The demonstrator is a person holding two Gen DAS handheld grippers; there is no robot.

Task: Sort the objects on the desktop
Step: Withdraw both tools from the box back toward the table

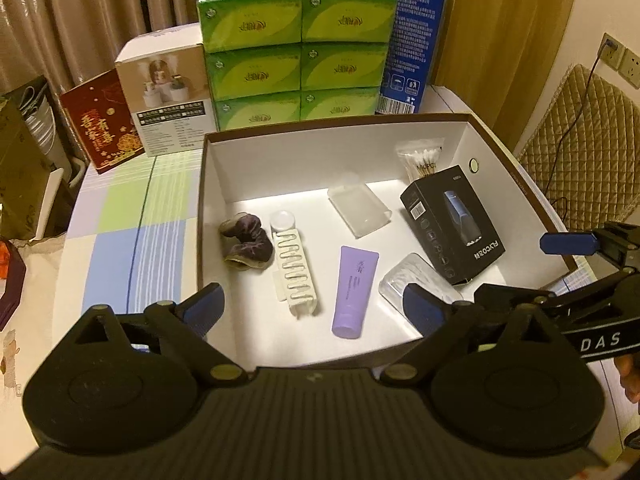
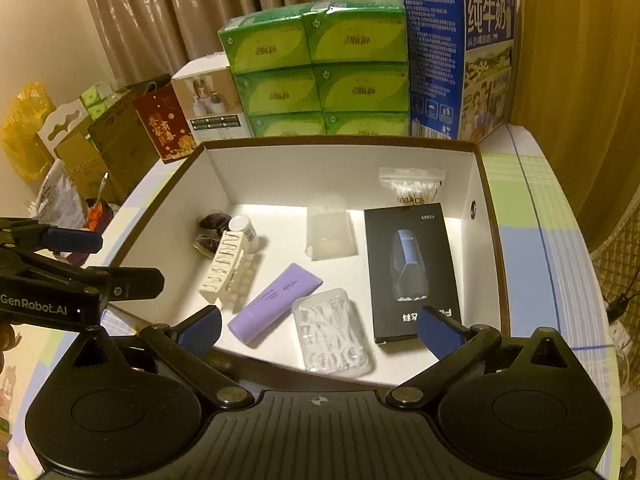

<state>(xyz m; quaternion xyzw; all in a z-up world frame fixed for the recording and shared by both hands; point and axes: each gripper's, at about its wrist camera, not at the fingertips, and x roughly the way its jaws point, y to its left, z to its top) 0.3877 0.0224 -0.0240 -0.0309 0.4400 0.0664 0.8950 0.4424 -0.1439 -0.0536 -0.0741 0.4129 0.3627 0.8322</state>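
Observation:
An open white box with a brown rim (image 1: 332, 124) (image 2: 340, 142) holds several items: a purple tube (image 1: 354, 292) (image 2: 276, 300), a cream hair claw (image 1: 294, 272) (image 2: 226, 266), a dark scrunchie (image 1: 246, 242) (image 2: 212, 226), a black shaver box (image 1: 452, 226) (image 2: 408, 272), a clear floss-pick case (image 1: 412, 276) (image 2: 332, 330), a frosted clear case (image 1: 360, 208) (image 2: 330, 230) and a bag of cotton swabs (image 1: 420, 158) (image 2: 414, 186). My left gripper (image 1: 312, 304) is open and empty over the box's near edge. My right gripper (image 2: 320, 326) is open and empty over the near edge too.
Stacked green tissue packs (image 1: 296, 52) (image 2: 320, 72), a blue milk carton (image 1: 416, 40) (image 2: 460, 60), a white product box (image 1: 168, 92) and a red card box (image 1: 100, 120) stand behind the box. A checked cloth (image 1: 120, 220) covers the table. Cartons and bags (image 2: 80, 148) sit left.

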